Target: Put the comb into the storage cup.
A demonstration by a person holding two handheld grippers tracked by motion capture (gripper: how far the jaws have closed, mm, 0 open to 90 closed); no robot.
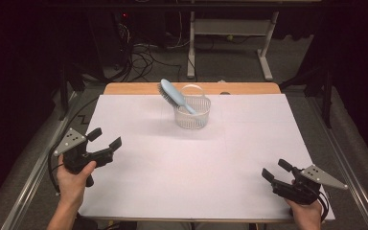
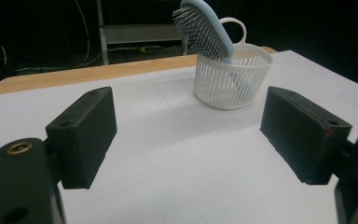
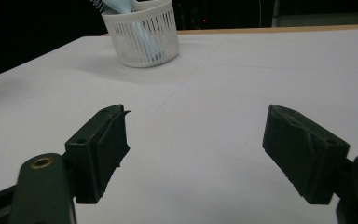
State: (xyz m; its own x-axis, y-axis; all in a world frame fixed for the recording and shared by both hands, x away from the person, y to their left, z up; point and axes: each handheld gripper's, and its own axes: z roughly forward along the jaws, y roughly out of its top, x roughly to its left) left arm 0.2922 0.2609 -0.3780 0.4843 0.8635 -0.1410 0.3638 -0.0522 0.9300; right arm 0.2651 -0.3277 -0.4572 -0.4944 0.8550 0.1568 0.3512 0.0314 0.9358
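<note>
Both tongs, the left gripper (image 1: 106, 138) and right gripper (image 1: 276, 170), stand wide open and empty. Well ahead, between them, the blue hairbrush (image 1: 173, 95) leans in the white basket (image 1: 192, 117). Approach the brush's raised head squarely, without tipping the basket.

A white-covered, wood-edged table (image 1: 124, 89) stands in a dark room, with a white metal desk frame (image 1: 230, 28) and tangled black cables (image 1: 143, 55) on the grey floor (image 1: 230, 67) behind.
</note>
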